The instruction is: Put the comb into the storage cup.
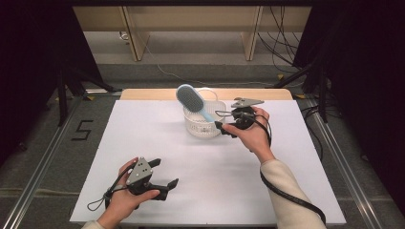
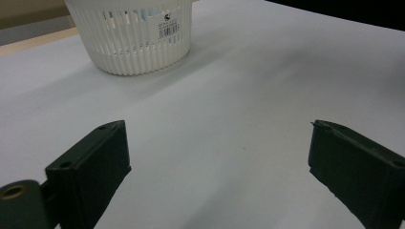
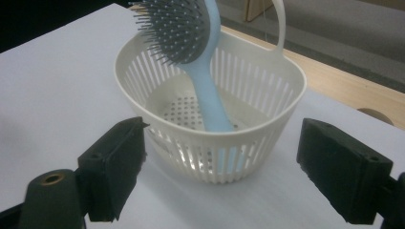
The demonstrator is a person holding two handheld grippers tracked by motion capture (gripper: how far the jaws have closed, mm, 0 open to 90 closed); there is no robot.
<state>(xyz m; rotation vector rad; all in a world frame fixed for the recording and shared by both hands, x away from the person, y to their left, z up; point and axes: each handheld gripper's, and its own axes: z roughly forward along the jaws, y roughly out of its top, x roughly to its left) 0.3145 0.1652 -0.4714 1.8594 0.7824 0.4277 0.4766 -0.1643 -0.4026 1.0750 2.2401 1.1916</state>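
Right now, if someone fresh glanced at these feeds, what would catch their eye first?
Probably the light blue hairbrush standing handle-down in the white slotted basket at the far middle of the white table, its bristled head leaning out over the rim. Next, the right gripper just beside the basket, open and holding nothing. The left gripper rests open near the table's front left.

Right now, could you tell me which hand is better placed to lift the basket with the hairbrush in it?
The right. Its tongs stand open right beside the basket holding the hairbrush; the left tongs sit open at the table's near edge.
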